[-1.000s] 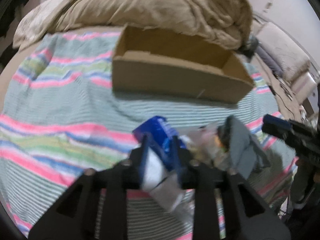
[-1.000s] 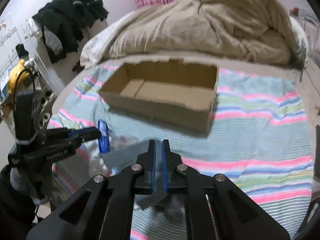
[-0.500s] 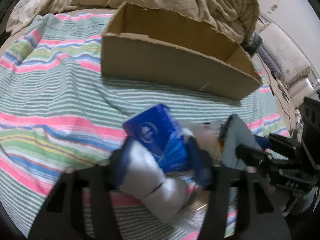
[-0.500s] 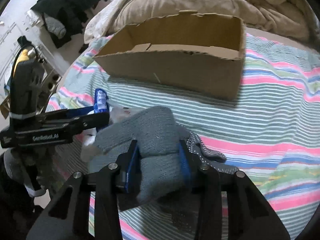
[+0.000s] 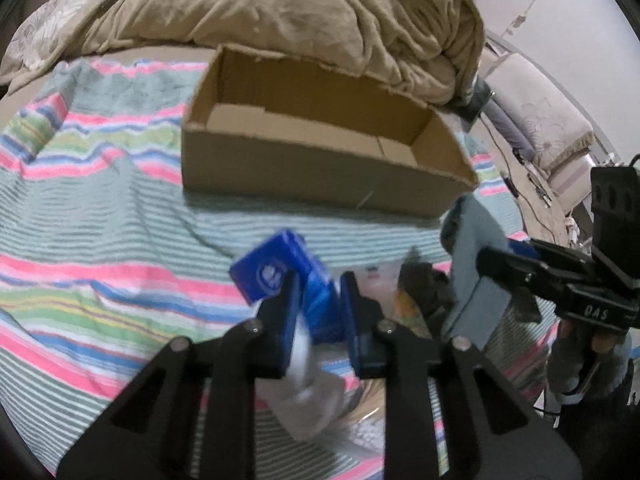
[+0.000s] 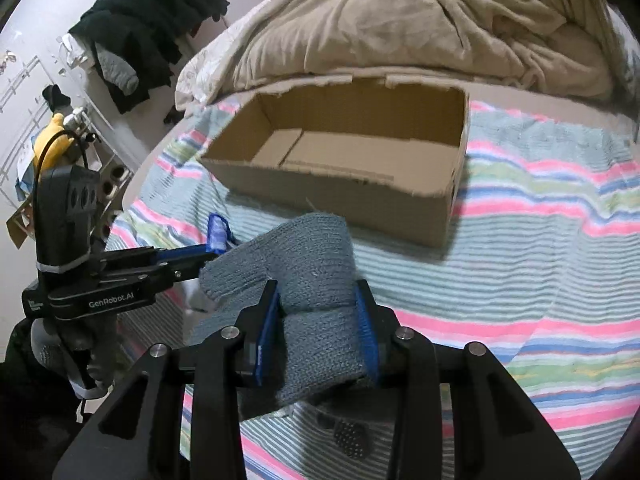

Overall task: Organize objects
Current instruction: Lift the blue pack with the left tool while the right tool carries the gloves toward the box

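An open, empty cardboard box [image 5: 320, 176] lies on the striped bedspread; it also shows in the right wrist view [image 6: 344, 196]. My left gripper [image 5: 318, 300] is shut on a blue packet [image 5: 288, 276] and holds it above the bedspread in front of the box. My right gripper [image 6: 316, 316] is shut on a folded grey knitted cloth [image 6: 308, 280], also lifted in front of the box. The cloth [image 5: 472, 264] and right gripper show at the right of the left wrist view. The left gripper [image 6: 188, 258] shows at the left of the right wrist view.
A crumpled beige duvet [image 5: 280, 12] lies behind the box. A pile of small items in clear wrapping [image 5: 400, 304] lies under the grippers. A dotted fabric piece [image 6: 348, 436] lies below the right gripper. Dark clothes [image 6: 152, 36] hang at the far left.
Both grippers closed on their objects and lifted them. The left holds the blue packet higher; the right raised the grey cloth. The box interior is now visible from above.
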A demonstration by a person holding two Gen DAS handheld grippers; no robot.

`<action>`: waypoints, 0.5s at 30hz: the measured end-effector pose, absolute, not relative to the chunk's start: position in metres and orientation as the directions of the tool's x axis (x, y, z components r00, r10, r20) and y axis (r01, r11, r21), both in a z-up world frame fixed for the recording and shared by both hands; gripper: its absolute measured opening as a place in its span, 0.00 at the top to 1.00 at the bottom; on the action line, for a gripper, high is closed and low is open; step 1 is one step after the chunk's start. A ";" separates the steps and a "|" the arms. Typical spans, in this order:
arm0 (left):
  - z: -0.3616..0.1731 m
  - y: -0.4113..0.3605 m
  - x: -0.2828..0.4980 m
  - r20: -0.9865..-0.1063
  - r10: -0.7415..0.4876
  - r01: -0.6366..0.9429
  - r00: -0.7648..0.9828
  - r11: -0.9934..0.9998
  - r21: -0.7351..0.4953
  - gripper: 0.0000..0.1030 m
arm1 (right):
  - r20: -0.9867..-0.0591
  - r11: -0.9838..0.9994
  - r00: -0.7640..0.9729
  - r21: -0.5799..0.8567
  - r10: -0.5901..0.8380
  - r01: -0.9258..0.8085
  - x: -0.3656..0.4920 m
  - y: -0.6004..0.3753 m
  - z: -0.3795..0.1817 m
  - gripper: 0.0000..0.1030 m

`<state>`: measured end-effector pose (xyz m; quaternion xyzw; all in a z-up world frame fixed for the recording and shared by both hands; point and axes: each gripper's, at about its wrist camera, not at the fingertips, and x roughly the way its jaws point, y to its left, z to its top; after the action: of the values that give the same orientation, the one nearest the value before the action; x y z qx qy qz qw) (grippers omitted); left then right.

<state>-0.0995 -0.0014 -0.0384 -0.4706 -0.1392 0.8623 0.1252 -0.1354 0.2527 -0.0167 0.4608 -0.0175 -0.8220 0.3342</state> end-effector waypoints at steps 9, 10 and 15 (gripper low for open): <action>-0.054 -0.018 -0.106 -0.799 0.327 -0.001 -0.504 -0.926 -0.378 0.69 | -0.735 -0.774 -0.367 0.333 -0.571 0.538 -0.140 0.257 -0.003 0.63; -0.057 -0.020 -0.110 -0.804 0.317 0.020 -0.503 -0.926 -0.377 0.65 | -0.735 -0.775 -0.365 0.334 -0.571 0.537 -0.140 0.258 -0.003 0.63; -0.066 -0.029 -0.118 -0.828 0.259 0.108 -0.497 -0.929 -0.355 0.31 | -0.736 -0.773 -0.355 0.349 -0.576 0.530 -0.145 0.258 -0.006 0.63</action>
<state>-0.1178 -0.0292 -0.0659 -0.4994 -0.1836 0.8455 0.0447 -0.1446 0.2580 -0.0060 0.4575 -0.0254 -0.8229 0.3361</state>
